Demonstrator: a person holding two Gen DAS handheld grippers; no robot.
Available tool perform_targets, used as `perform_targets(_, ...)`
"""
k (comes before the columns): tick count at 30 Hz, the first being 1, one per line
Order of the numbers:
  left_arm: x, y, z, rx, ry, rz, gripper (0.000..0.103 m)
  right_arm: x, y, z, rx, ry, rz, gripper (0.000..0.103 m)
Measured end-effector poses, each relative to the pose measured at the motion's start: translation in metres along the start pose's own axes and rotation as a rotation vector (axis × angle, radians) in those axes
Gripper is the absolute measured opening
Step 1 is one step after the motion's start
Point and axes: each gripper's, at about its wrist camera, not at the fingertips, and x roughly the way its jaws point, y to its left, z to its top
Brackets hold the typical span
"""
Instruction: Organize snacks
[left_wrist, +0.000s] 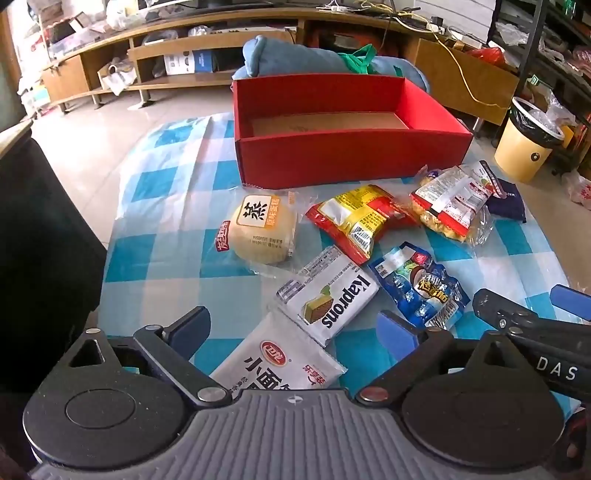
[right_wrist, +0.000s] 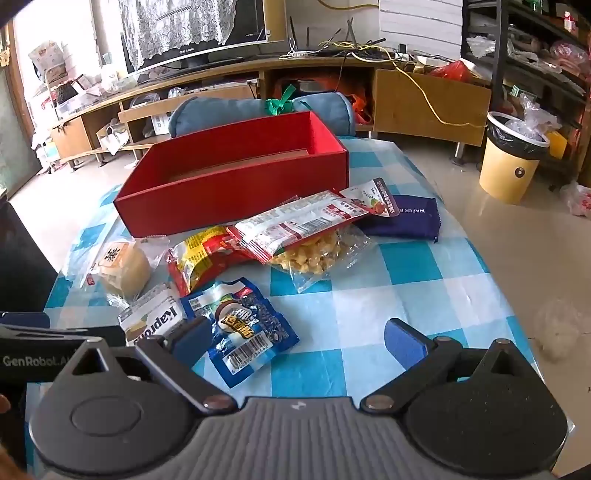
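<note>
Hovering spread and empty, left claw (left_wrist: 291, 328) and right claw (right_wrist: 299, 341) tilt down over snack packets (left_wrist: 354, 218) scattered on the surface (left_wrist: 155, 258); red box (left_wrist: 351, 158) sits open behind them, likely awaiting packets.

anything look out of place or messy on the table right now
Nothing is spilled or torn, but no snack is put away: the red box has no snacks in it while the packets lie loose in front of it. The clear puffed-snack bag is pinned under a red-and-white packet, which also overlaps the dark wafer packet.
</note>
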Motion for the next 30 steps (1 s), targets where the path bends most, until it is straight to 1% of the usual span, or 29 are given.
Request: perform_targets(30,0.0006,0.0004,-0.0039,-0.002,0.016,-0.001,0.094,0.0030,0.0029,-0.0022,-0.015,0.023,0.008,0.099)
